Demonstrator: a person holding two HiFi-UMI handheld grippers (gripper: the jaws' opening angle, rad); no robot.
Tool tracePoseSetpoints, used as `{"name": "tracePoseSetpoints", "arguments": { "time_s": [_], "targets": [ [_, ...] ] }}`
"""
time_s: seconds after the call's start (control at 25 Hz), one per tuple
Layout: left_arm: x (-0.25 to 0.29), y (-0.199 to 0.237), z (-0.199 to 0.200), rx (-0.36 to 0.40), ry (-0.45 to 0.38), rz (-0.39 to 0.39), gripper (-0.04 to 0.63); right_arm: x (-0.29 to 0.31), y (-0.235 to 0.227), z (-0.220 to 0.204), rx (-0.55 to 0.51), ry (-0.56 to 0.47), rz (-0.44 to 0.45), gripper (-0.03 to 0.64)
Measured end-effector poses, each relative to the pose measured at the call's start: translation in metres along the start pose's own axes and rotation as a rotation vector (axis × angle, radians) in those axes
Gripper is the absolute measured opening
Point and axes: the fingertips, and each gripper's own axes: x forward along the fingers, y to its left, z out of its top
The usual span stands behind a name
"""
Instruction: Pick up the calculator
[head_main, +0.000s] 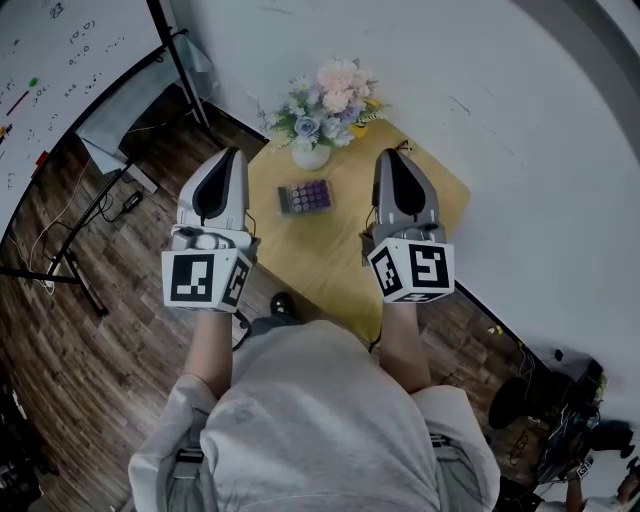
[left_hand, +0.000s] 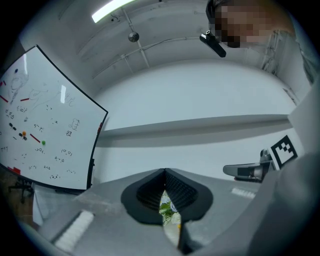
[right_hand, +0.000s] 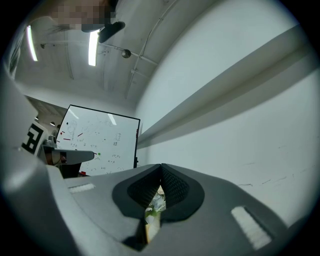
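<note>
A small calculator (head_main: 305, 197) with purple keys lies flat on the yellow square table (head_main: 440, 195), just in front of the flower vase. My left gripper (head_main: 232, 153) hovers over the table's left edge, to the calculator's left, shut and empty. To the right of the calculator, above the tabletop, my right gripper (head_main: 390, 155) is also shut with nothing in it. In the left gripper view the black pads (left_hand: 176, 190) meet at their tips, and a sliver of flowers shows through the gap. The right gripper view shows its pads (right_hand: 170, 187) closed the same way.
A white vase of pastel flowers (head_main: 322, 105) stands at the table's far corner. A whiteboard (head_main: 60, 70) on a black stand rises at the left, with cables on the wooden floor (head_main: 70, 330). A white wall (head_main: 520, 120) runs behind the table. Dark equipment (head_main: 560, 400) sits at lower right.
</note>
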Motion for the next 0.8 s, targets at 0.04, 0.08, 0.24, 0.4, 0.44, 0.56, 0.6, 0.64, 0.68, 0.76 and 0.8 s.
{"name": "tracePoseSetpoints", "arguments": {
  "time_s": [0.04, 0.08, 0.24, 0.4, 0.44, 0.56, 0.6, 0.64, 0.68, 0.76, 0.8],
  "targets": [
    [0.004, 0.003, -0.003, -0.004, 0.006, -0.001, 0.005, 0.005, -0.001, -0.003, 0.002, 0.007, -0.001, 0.0],
    [0.008, 0.006, -0.006, -0.007, 0.012, -0.002, 0.005, 0.009, -0.001, -0.006, 0.005, 0.015, -0.001, 0.0],
    [0.021, 0.018, -0.025, -0.022, 0.049, -0.013, 0.006, 0.026, 0.0, -0.025, 0.027, 0.067, 0.003, 0.0],
    [0.031, 0.028, -0.053, -0.054, 0.111, -0.017, 0.005, 0.041, 0.001, -0.053, 0.054, 0.146, 0.013, 0.0],
    [0.033, 0.031, -0.062, -0.063, 0.131, -0.016, 0.005, 0.044, 0.001, -0.061, 0.06, 0.168, 0.015, 0.0],
    [0.037, 0.036, -0.091, -0.097, 0.198, -0.013, 0.005, 0.051, 0.002, -0.09, 0.075, 0.245, 0.021, 0.0],
    [0.038, 0.037, -0.101, -0.11, 0.223, -0.012, 0.006, 0.053, 0.003, -0.1, 0.081, 0.273, 0.024, 0.0],
    [0.038, 0.038, -0.113, -0.123, 0.249, -0.011, 0.005, 0.055, 0.003, -0.11, 0.087, 0.3, 0.026, 0.0],
    [0.038, 0.038, -0.124, -0.134, 0.275, -0.011, 0.005, 0.056, 0.003, -0.121, 0.095, 0.326, 0.029, 0.0],
    [0.038, 0.038, -0.146, -0.155, 0.33, -0.011, 0.005, 0.058, 0.003, -0.142, 0.108, 0.381, 0.03, 0.0],
    [0.037, 0.038, -0.157, -0.166, 0.358, -0.011, 0.005, 0.058, 0.003, -0.153, 0.113, 0.41, 0.03, 0.0]
  ]
}}
